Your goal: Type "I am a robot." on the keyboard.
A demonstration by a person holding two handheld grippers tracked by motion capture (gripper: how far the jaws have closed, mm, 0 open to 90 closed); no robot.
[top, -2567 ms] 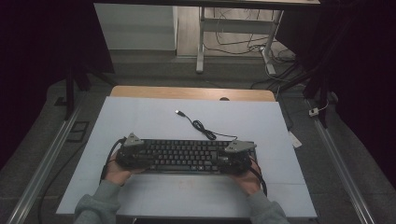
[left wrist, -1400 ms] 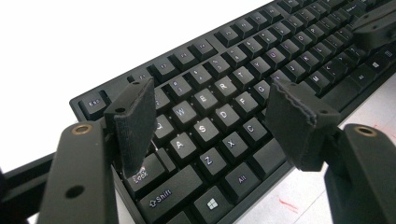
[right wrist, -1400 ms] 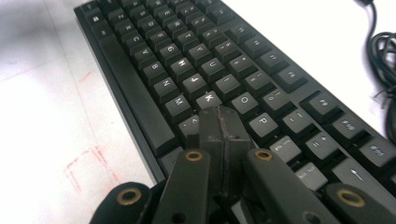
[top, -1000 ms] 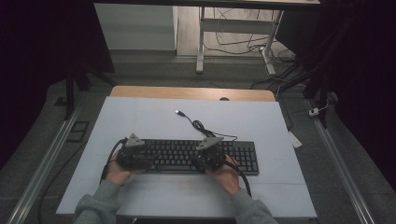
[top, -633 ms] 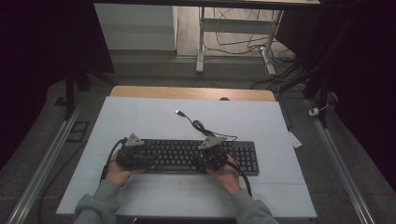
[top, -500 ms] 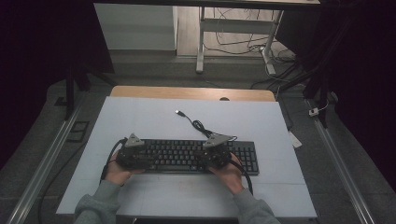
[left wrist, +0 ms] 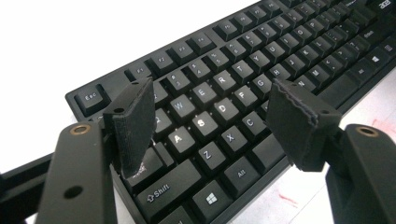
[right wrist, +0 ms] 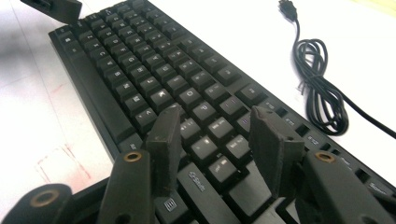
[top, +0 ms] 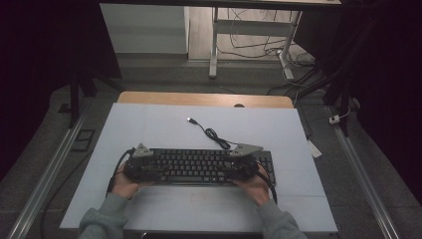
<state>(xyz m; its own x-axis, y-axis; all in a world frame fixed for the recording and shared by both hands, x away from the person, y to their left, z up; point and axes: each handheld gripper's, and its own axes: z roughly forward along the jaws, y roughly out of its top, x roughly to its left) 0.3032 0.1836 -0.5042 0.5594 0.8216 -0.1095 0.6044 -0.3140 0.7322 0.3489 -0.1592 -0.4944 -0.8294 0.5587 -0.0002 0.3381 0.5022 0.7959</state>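
**Both grippers poised over the keyboard**

The right gripper (right wrist: 215,154) has just been spreading its fingers; they now stand apart above the keys near the right Shift, with nothing clamped between them. The left gripper (left wrist: 210,121) holds its fingers (left wrist: 133,121) wide over the A–S–D keys, gripping nothing. The keyboard (top: 199,167) lies directly beneath both, its long axis running left to right, so each hand covers its own end and neither has the advantage. Its coiled cable (top: 211,133) trails away across the pale surface (top: 149,124). Beyond the far edge are a grey floor and desk legs (top: 214,45).
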